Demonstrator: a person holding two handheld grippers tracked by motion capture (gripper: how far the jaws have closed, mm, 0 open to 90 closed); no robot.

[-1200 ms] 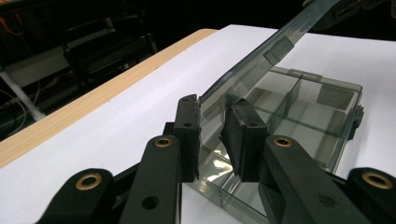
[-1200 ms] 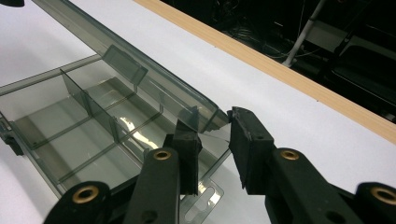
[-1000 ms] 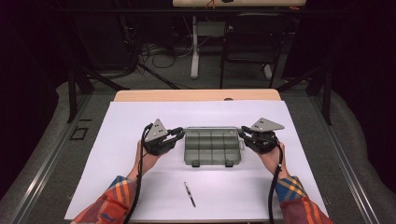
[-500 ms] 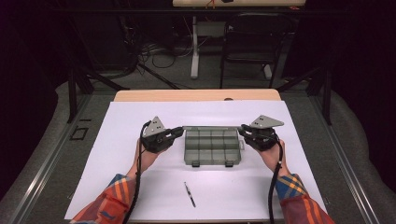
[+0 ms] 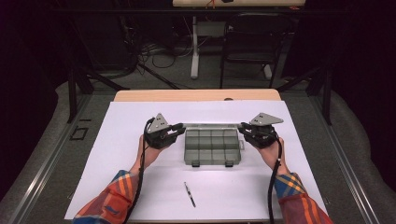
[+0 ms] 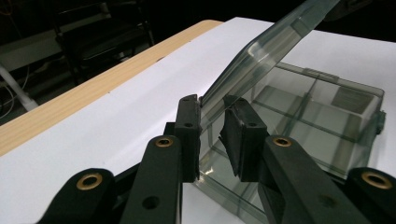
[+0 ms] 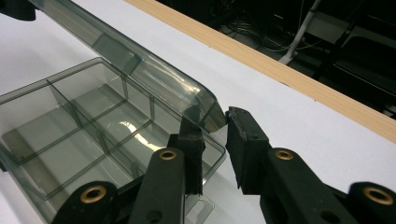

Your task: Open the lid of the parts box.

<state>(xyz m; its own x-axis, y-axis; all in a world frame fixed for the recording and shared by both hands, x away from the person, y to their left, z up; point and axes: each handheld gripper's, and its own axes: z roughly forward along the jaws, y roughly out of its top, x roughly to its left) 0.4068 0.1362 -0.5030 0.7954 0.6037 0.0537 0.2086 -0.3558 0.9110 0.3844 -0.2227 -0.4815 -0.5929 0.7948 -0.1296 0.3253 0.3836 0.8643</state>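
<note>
In the middle of a white sheet (image 5: pixel 121 154) that covers the tabletop (image 5: pixel 196 95) sits a smoky grey, see-through plastic compartment box (image 5: pixel 211 148), its inside split into small cells by thin walls. Its hinged lid (image 6: pixel 261 56) is lifted off the base and slants upward along the far edge of the box. The left tongs (image 5: pixel 179 128), held in the person's left hand (image 5: pixel 148 155), grip the left end of that lid; in the left gripper view the corner of the lid sits pinched between the two black pads, whose jaws have just opened a little. The right tongs (image 5: pixel 243 127), held in the right hand (image 5: pixel 272 153), are closed on the lid's right corner; in the right gripper view the rounded corner lies between the pads, and these jaws have just been closing slightly. Both sleeves are bright plaid. A pen (image 5: pixel 189 194) lies on the sheet near the person, well apart from the box. Beyond the sheet a strip of bare wood shows.
</note>
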